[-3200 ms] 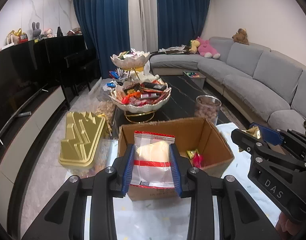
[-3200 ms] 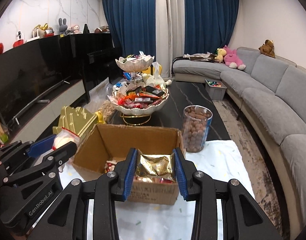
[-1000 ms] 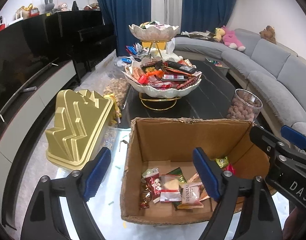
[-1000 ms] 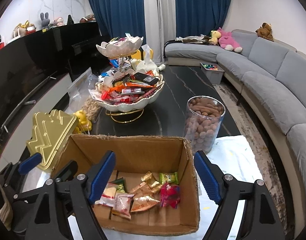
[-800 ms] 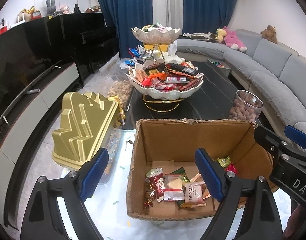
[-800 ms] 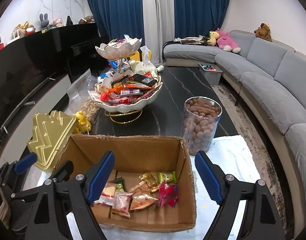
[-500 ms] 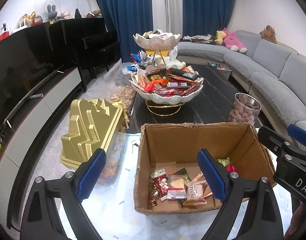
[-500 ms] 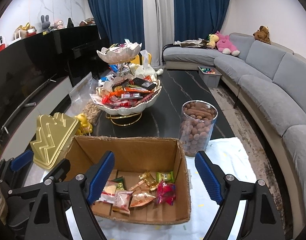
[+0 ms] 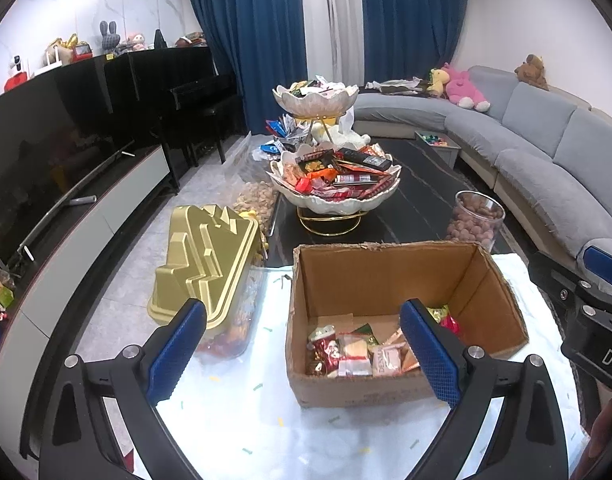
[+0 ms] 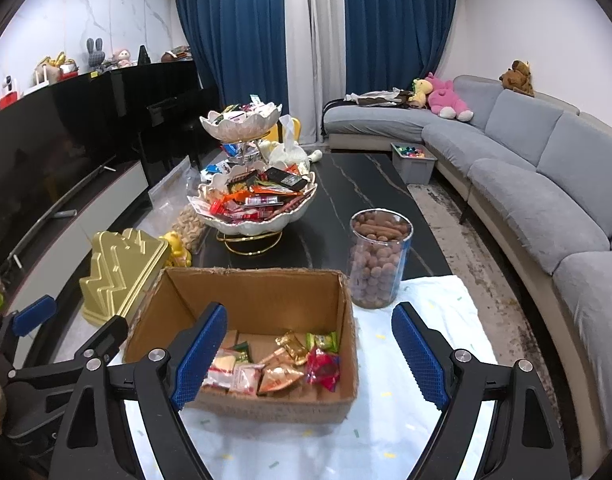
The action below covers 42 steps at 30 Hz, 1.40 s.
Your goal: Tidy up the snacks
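Several wrapped snacks (image 10: 274, 364) already lie in the cardboard box (image 10: 262, 292) on the tabletop (image 10: 426, 308), both my jaws just opening wide and empty (plenty, I judge, remains heaped in the tiered bowl (image 10: 258, 216) beyond).

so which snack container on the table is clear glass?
The tall cylindrical glass jar of brown round snacks, standing just right of the open cardboard box. The white two-tier scalloped bowl stand is opaque ceramic; the box is cardboard.

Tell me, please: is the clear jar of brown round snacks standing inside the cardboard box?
No. In the right wrist view the clear jar stands on the table beside the cardboard box, outside its right wall.
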### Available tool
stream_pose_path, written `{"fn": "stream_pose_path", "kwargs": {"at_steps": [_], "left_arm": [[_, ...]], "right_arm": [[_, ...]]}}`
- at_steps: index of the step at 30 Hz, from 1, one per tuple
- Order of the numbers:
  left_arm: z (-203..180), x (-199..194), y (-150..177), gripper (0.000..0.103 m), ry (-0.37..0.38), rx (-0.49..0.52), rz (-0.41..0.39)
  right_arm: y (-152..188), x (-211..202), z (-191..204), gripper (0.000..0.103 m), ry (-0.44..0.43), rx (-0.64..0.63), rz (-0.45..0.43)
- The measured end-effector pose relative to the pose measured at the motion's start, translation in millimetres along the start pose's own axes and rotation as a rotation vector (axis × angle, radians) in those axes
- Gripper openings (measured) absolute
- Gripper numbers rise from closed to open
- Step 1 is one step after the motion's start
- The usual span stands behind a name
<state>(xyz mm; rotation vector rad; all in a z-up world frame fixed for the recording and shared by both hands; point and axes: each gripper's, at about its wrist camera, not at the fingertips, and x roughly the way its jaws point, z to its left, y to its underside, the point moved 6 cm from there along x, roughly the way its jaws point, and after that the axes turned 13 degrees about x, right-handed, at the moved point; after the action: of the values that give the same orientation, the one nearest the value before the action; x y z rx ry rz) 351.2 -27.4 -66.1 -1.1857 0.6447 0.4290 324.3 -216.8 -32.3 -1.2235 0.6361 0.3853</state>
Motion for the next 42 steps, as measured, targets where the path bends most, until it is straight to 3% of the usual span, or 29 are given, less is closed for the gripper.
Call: {"fn": "stream_pose_path", "kwargs": {"at_steps": [17, 31, 42], "left_arm": [[-22, -64, 46, 0.099, 0.019, 0.016, -0.003], [-33, -125, 100, 0.100, -0.023, 0.050, 0.018], [-37, -179, 132, 0.103, -0.002, 0.007, 0.029]], "right_arm": [[38, -72, -22, 0.085, 0.009, -0.005, -0.007], [97, -132, -43, 0.085, 0.032, -0.019, 0.024], [119, -181, -50, 0.085, 0.008, -0.011, 0.048]]}}
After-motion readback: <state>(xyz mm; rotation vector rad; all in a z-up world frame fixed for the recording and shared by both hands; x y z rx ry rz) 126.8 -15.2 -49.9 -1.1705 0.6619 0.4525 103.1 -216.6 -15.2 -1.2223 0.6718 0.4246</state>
